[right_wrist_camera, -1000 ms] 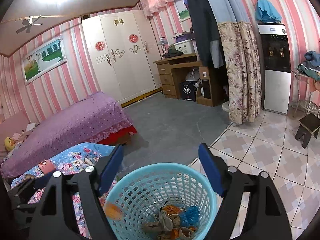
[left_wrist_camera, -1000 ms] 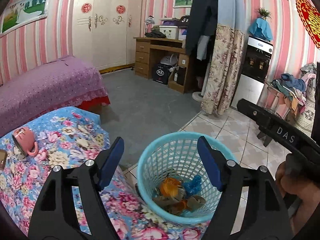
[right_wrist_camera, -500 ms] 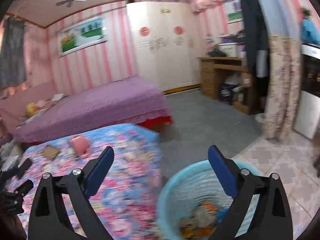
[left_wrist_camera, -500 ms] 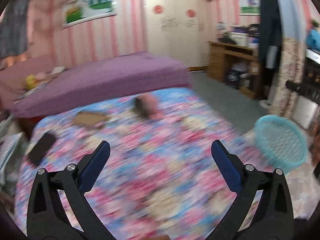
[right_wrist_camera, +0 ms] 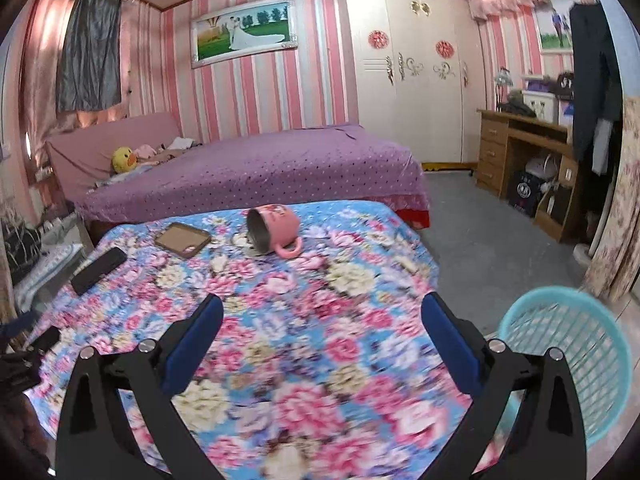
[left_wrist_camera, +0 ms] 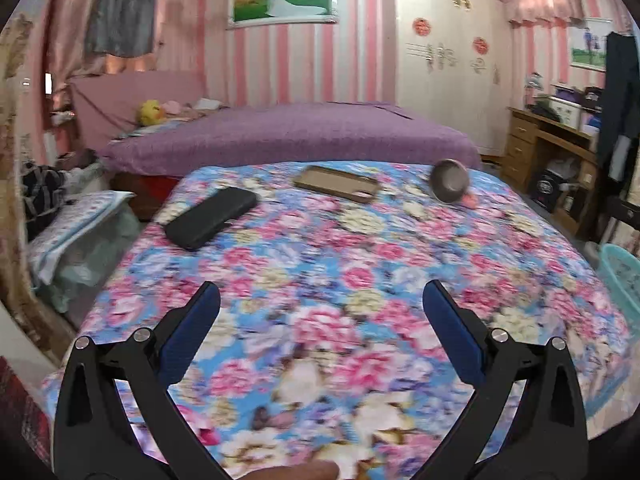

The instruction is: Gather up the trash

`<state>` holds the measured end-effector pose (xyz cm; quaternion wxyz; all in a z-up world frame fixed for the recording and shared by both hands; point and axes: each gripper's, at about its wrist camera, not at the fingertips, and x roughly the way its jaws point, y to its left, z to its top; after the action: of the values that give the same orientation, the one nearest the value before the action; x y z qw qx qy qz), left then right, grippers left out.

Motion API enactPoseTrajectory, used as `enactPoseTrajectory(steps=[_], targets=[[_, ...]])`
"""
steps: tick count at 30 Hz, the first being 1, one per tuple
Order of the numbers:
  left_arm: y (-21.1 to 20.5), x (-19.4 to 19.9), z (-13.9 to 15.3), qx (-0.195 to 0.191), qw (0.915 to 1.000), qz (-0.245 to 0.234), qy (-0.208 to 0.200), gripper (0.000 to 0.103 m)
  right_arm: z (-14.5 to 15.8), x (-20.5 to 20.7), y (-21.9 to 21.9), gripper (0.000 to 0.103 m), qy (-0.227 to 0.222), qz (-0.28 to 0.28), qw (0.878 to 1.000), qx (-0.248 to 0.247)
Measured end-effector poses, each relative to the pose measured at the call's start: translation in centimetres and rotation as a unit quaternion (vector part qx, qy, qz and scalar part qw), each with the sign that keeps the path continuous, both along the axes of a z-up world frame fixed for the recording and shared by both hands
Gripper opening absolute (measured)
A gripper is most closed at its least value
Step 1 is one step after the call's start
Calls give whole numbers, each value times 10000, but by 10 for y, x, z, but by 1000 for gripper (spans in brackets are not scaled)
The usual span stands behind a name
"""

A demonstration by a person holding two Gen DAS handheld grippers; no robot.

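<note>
Both my grippers, L [left_wrist_camera: 320, 312] and R [right_wrist_camera: 322, 324], hover over the floral cloth [left_wrist_camera: 360, 264] w/ jaws spread wide, nothing held. Teal basket [right_wrist_camera: 568, 356] sits lower right of R view, just outside my R-hand jaw, off the cloth edge; in L view only a sliver at far right edge [left_wrist_camera: 624, 276]. Upper centre, well beyond jaws: tipped pink mug [right_wrist_camera: 274, 230], brown case [right_wrist_camera: 182, 239], black case [right_wrist_camera: 98, 270].

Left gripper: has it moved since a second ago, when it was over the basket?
Yes. The left gripper has swung left, away from the blue basket, which now sits at the view's right edge. It hangs open over the floral cloth.
</note>
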<state>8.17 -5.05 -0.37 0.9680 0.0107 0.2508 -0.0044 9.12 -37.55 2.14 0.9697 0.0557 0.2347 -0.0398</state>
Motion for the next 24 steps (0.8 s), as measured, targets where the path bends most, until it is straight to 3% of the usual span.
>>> enactPoseTrajectory(steps=[8, 15, 24], targets=[[18, -11, 7, -106, 9994, 162, -270, 98, -9, 6, 26, 97, 25, 2, 9997, -226], [24, -9, 7, -297, 9993, 103, -188, 98, -11, 11, 41, 97, -16, 152, 9991, -406], [14, -11, 6, -143, 9996, -45, -221, 98, -8, 5, 44, 97, -91, 219, 9985, -498]])
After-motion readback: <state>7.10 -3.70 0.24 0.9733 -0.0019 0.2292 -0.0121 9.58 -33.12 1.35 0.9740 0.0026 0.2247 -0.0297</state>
